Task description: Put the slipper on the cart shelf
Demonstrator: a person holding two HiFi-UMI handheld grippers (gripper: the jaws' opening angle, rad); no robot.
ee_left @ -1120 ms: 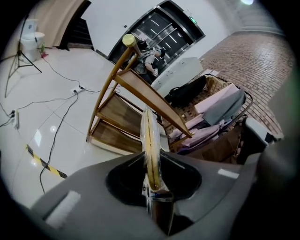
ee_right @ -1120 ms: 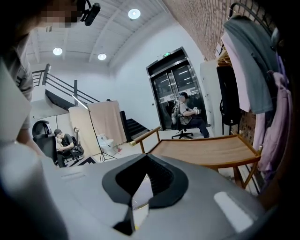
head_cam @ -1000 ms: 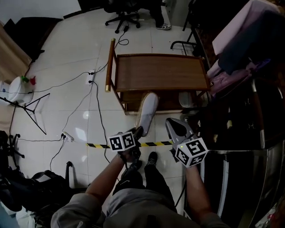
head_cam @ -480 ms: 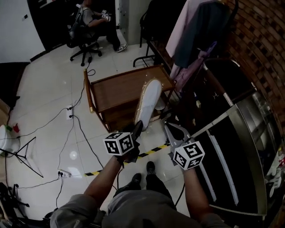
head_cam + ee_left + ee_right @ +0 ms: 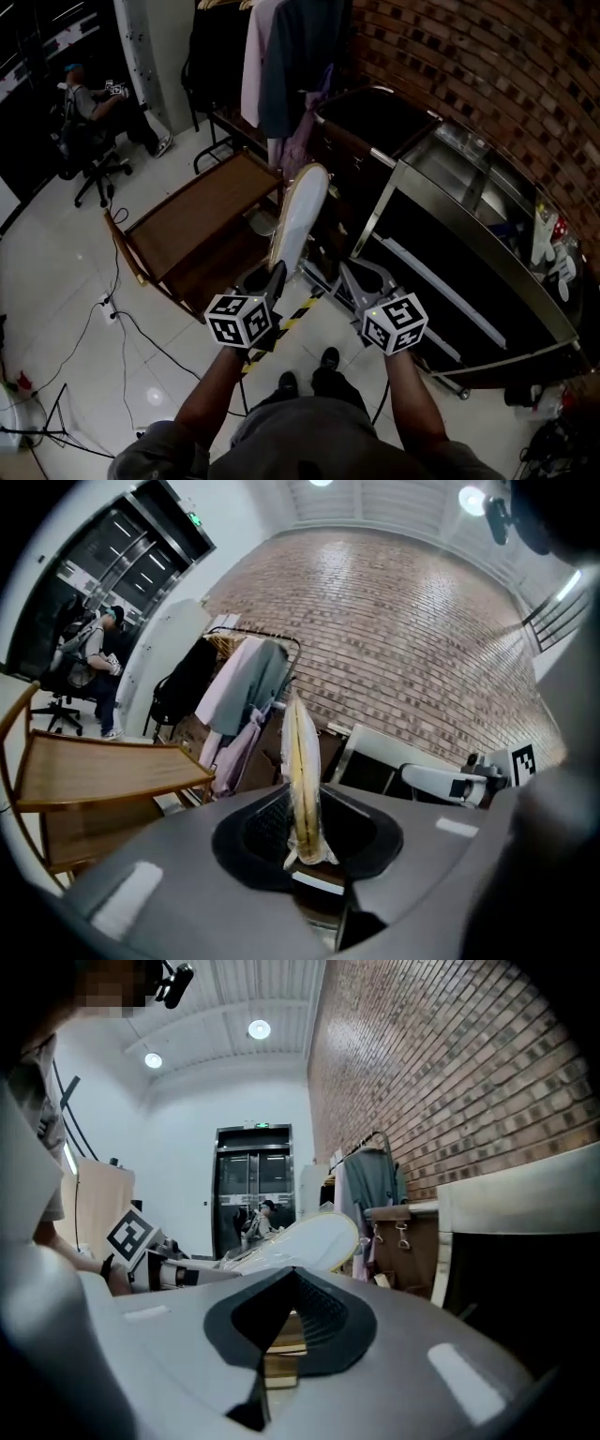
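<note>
Slipper [image 5: 300,211] (end hidden) in left claw [image 5: 273,278]

White slipper [image 5: 299,217], toe-up, aloft near the wooden cart [image 5: 190,221]

The right hand-held gripper [image 5: 294,1273], jaws together and empty, faces the white slipper [image 5: 314,1238].

The slipper [image 5: 300,211] sticks up from the left gripper [image 5: 272,275], cart [image 5: 192,217] to its left, cabinet [image 5: 469,272] on its right.
</note>
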